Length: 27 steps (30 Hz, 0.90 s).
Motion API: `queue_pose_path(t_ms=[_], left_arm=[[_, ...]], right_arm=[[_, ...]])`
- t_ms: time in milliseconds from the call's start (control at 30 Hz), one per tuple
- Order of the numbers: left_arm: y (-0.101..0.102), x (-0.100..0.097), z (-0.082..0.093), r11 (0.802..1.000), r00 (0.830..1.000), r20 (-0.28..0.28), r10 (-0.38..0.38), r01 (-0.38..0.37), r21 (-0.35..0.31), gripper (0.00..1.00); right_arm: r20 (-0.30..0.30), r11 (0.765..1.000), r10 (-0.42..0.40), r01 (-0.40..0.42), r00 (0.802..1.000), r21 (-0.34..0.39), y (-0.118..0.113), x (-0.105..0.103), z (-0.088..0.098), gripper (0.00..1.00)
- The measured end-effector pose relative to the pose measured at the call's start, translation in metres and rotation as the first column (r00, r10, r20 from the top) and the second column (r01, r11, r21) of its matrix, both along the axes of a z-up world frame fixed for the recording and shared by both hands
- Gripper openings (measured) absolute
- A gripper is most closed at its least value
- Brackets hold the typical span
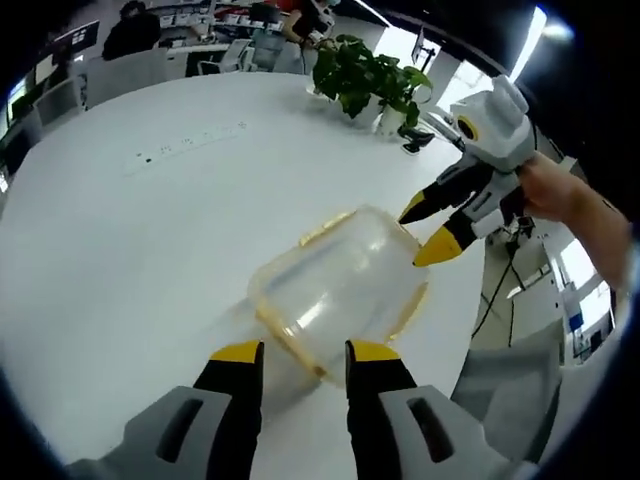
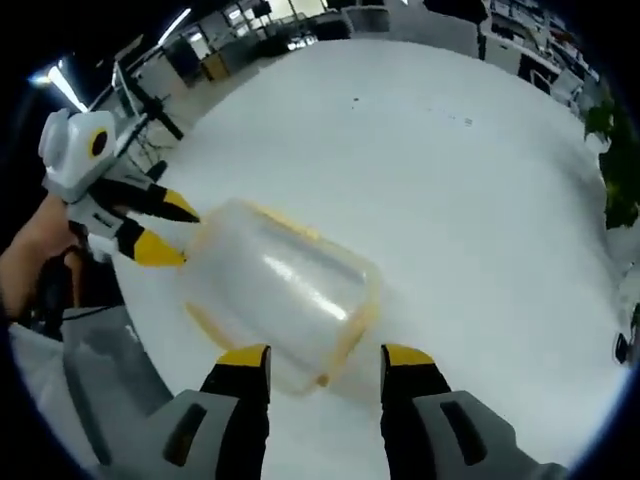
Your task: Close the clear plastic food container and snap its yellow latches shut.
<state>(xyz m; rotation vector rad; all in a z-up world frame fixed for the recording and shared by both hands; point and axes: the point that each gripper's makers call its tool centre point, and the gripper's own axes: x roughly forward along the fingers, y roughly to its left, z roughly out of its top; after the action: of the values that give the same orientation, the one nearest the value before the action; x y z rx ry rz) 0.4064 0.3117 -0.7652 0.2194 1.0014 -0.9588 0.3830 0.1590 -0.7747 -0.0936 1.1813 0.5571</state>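
The clear plastic container [image 1: 340, 285] lies on the white table [image 1: 140, 240], with a yellow rim and yellow latches [image 1: 324, 229] around its edge. My left gripper [image 1: 305, 355] is open, and the container's near edge sits just beyond its yellow tips. My right gripper [image 1: 425, 230] comes in from the right, open, with its tips at the container's far end. In the right gripper view the container [image 2: 285, 285] lies ahead of my open right gripper [image 2: 325, 358], and the left gripper [image 2: 172, 230] stands open at its left end. I cannot tell whether any latch is snapped.
A potted plant [image 1: 368, 78] stands at the table's far side and a power strip [image 1: 190, 143] lies to the left. A hand [image 1: 565, 195] holds the right gripper. The table edge [image 1: 470, 330] runs close behind the container. Office desks and chairs lie beyond.
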Motion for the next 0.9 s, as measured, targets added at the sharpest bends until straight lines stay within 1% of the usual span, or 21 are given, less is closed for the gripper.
queue_pose_path(t_ms=[67,100,167,233,333,367,433,467,533,567,600,667,700,733,800,833,867,900], left_arm=[[0.002,-0.003,-0.002,0.998,0.999,0.010,-0.051,0.051,0.026,0.32],[0.003,-0.002,-0.002,0.998,0.999,0.015,-0.052,0.051,0.031,0.32],[0.004,-0.003,-0.001,0.997,0.997,0.022,-0.072,0.071,0.036,0.33],[0.004,-0.003,0.000,0.996,0.996,0.027,-0.086,0.085,0.037,0.33],[0.004,-0.003,0.003,0.991,0.991,0.036,-0.127,0.125,0.051,0.32],[0.004,-0.003,0.003,0.990,0.990,0.040,-0.133,0.131,0.057,0.32],[0.005,-0.003,0.005,0.986,0.986,0.053,-0.157,0.153,0.074,0.32],[0.005,-0.004,0.005,0.983,0.985,0.056,-0.166,0.161,0.083,0.32],[0.007,-0.002,0.006,0.973,0.974,0.090,-0.210,0.199,0.114,0.32],[0.008,-0.003,0.007,0.969,0.969,0.100,-0.224,0.211,0.126,0.32],[0.008,-0.004,0.007,0.965,0.966,0.104,-0.238,0.224,0.133,0.32],[0.007,-0.005,0.008,0.956,0.956,0.114,-0.270,0.252,0.148,0.32],[0.007,-0.005,0.008,0.952,0.952,0.120,-0.282,0.263,0.154,0.32],[0.005,-0.006,0.009,0.942,0.940,0.133,-0.315,0.293,0.161,0.32],[0.004,-0.006,0.010,0.921,0.916,0.153,-0.370,0.339,0.194,0.32],[0.003,-0.006,0.011,0.914,0.908,0.161,-0.386,0.353,0.201,0.32],[0.001,-0.007,0.011,0.898,0.890,0.171,-0.422,0.385,0.214,0.33],[0.002,-0.007,0.011,0.892,0.886,0.172,-0.431,0.390,0.227,0.33]], right_arm=[[-0.005,1.000,0.007,-0.007,1.000,0.006,0.001,0.000,0.001,0.43],[-0.006,1.000,0.023,-0.023,1.000,-0.002,0.002,0.000,0.002,0.43],[0.001,0.998,0.057,-0.057,0.998,-0.031,0.000,0.001,0.003,0.43],[-0.001,0.991,0.106,-0.105,0.994,-0.082,-0.004,0.000,0.002,0.42],[-0.012,0.983,0.157,-0.157,0.988,-0.094,-0.001,-0.001,0.004,0.40],[-0.013,0.984,0.153,-0.153,0.988,-0.095,-0.001,-0.001,0.005,0.40],[-0.017,0.979,0.171,-0.172,0.985,-0.109,-0.001,-0.001,0.007,0.38],[-0.021,0.978,0.181,-0.182,0.983,-0.102,0.000,-0.001,0.008,0.36],[-0.024,0.975,0.200,-0.201,0.979,-0.097,0.002,-0.002,0.009,0.36],[-0.009,0.964,0.241,-0.240,0.971,-0.116,0.002,-0.001,0.010,0.36],[-0.015,0.960,0.251,-0.251,0.968,-0.125,0.001,-0.002,0.009,0.36],[-0.011,0.943,0.303,-0.302,0.953,-0.137,0.002,-0.003,0.010,0.35],[-0.012,0.934,0.323,-0.321,0.946,-0.159,0.000,-0.003,0.010,0.35],[-0.014,0.922,0.351,-0.348,0.936,-0.169,0.000,-0.003,0.010,0.35],[-0.012,0.915,0.369,-0.366,0.929,-0.168,0.004,-0.003,0.011,0.34],[-0.011,0.908,0.384,-0.380,0.923,-0.176,0.004,-0.003,0.011,0.34],[-0.008,0.894,0.411,-0.405,0.912,-0.191,0.004,-0.002,0.011,0.34],[-0.003,0.878,0.440,-0.432,0.898,-0.205,0.004,-0.001,0.012,0.34]])
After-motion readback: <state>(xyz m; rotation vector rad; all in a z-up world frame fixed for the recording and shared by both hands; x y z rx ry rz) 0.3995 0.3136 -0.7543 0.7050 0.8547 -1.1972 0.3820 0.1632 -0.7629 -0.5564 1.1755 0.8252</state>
